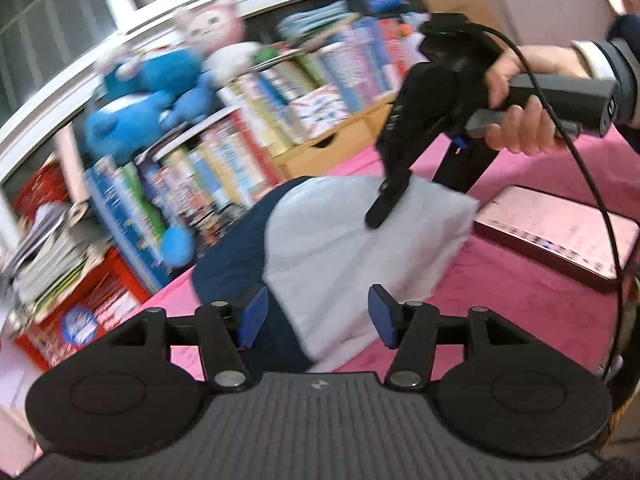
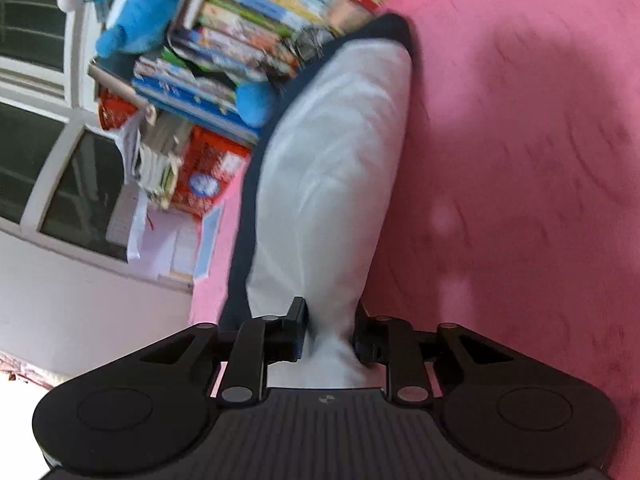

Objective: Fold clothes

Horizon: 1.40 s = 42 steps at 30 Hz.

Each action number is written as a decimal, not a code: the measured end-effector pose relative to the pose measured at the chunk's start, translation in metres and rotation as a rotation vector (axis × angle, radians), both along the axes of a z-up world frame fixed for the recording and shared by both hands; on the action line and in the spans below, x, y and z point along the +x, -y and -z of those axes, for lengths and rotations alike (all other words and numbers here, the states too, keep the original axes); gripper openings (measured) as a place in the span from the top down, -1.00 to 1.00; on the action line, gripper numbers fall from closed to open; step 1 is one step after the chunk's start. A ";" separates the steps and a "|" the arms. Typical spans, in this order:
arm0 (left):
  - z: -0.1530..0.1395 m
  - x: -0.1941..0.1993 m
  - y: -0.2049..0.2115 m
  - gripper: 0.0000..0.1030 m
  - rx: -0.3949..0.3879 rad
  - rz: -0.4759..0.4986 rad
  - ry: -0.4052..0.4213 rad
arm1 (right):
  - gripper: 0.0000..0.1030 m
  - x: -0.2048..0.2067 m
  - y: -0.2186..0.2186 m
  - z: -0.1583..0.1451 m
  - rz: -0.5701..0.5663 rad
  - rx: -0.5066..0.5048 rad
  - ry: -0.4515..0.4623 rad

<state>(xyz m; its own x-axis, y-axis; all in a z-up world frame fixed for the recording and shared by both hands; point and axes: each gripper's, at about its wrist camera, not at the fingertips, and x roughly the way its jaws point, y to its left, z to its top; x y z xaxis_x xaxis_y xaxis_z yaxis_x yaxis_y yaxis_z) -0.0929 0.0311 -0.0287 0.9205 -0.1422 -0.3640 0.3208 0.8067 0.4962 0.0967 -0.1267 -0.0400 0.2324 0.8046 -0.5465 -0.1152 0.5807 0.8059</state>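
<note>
Nearest in the left wrist view, the left hand-held gripper (image 1: 318, 316) has its 2 blue pads spread apart with nothing between them, poised just short of the near end of the garment (image 1: 340, 248).

In the right wrist view, the right hand-held gripper (image 2: 328, 334) is pinching a bunched edge of that same garment (image 2: 328, 184), the white cloth gathered tightly between its fingers and pulled up off the pink bedcover (image 2: 520, 160). The left view shows a hand (image 1: 520, 116) holding this gripper from the right, its fingers angled down onto the far right part of the cloth.

The garment is white with a navy band along its left side. It lies on the bedcover as a fairly narrow, layered shape, which suggests at least 1 fold is already in it, though motion blur hides the exact layers. I judge the fold in progress: 1 edge is lifted and not yet laid flat, so some smoothing or a further fold seems left.

To the right lies a pink flat box (image 1: 560, 236). Farthest off stand a bookshelf (image 1: 240, 152) and a blue plush toy (image 1: 148, 112).
</note>
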 end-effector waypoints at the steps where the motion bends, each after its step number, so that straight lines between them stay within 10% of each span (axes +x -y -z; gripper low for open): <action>1: 0.003 -0.001 0.005 -0.17 0.021 0.020 0.008 | 0.45 -0.003 0.003 0.004 -0.002 0.008 -0.017; 8: 0.024 0.003 0.045 -0.44 0.223 0.205 0.041 | 0.45 -0.008 0.021 0.011 0.046 0.172 -0.132; 14: 0.039 0.039 0.064 -0.43 0.366 0.126 0.148 | 0.45 0.000 0.022 -0.014 0.027 0.215 -0.091; 18: 0.041 0.061 0.057 0.10 0.344 0.050 0.126 | 0.42 -0.004 0.023 -0.020 -0.020 0.146 -0.015; 23: 0.030 0.068 0.049 0.40 0.252 0.008 0.109 | -0.38 -0.051 0.013 -0.062 -0.192 -0.181 0.480; 28: 0.006 0.073 0.038 0.42 0.108 -0.017 0.066 | -0.59 -0.130 -0.010 -0.081 -0.372 -0.585 1.107; 34: -0.005 0.072 0.029 0.42 0.046 -0.009 0.023 | -0.69 -0.174 -0.051 -0.037 -0.586 -0.913 1.512; 37: -0.005 0.071 0.028 0.45 0.063 0.001 0.012 | -0.27 -0.185 -0.073 -0.009 -0.699 -1.058 1.663; 38: -0.004 0.072 0.027 0.48 0.074 0.001 0.006 | 0.39 -0.186 -0.081 0.001 -0.724 -1.115 1.711; 39: -0.002 0.072 0.026 0.51 0.091 -0.003 -0.003 | 0.60 -0.183 -0.089 0.007 -0.732 -1.155 1.744; 42: 0.003 0.073 0.020 0.54 0.127 0.000 -0.037 | 0.63 -0.175 -0.097 0.010 -0.735 -1.177 1.782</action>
